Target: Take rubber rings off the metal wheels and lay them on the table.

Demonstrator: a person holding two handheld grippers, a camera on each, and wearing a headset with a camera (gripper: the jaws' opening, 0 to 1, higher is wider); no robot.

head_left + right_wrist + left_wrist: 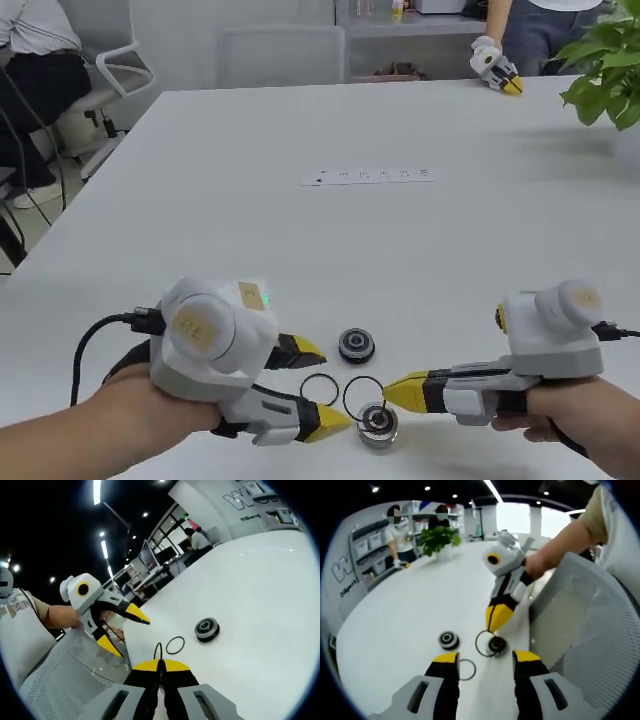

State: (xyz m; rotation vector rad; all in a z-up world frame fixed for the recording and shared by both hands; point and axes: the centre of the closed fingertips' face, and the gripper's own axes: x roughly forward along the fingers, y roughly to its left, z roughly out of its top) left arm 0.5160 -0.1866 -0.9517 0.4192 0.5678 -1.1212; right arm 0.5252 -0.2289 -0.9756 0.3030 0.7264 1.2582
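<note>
A thin black rubber ring (346, 392) is pinched at its edge between the closed jaws of the right gripper (405, 392). It hangs just over the far edge of the near metal wheel (377, 423). That wheel looks bare and silvery, so the ring seems to be freed from it. Whether the ring touches the wheel cannot be told.

The right gripper view shows its two yellow-tipped jaws pressed together, with the ring's band rising from between them. Gripping only the edge probably keeps the ring's loop open and clear of the wheel.

The left gripper (485, 657) hovers just left of the near wheel. Its jaws are spread wide and hold nothing, likely so it can steady the wheel or go for the next one.

Between those open jaws, beside the near wheel, a second rubber ring (319, 375) lies flat on the white table (300, 230), apparently one already laid down. Just beyond the near wheel stands another metal wheel (357, 345), dark around its rim, which suggests its ring is on.

By this reckoning, the held ring needs setting down and one wheel remains.
</note>
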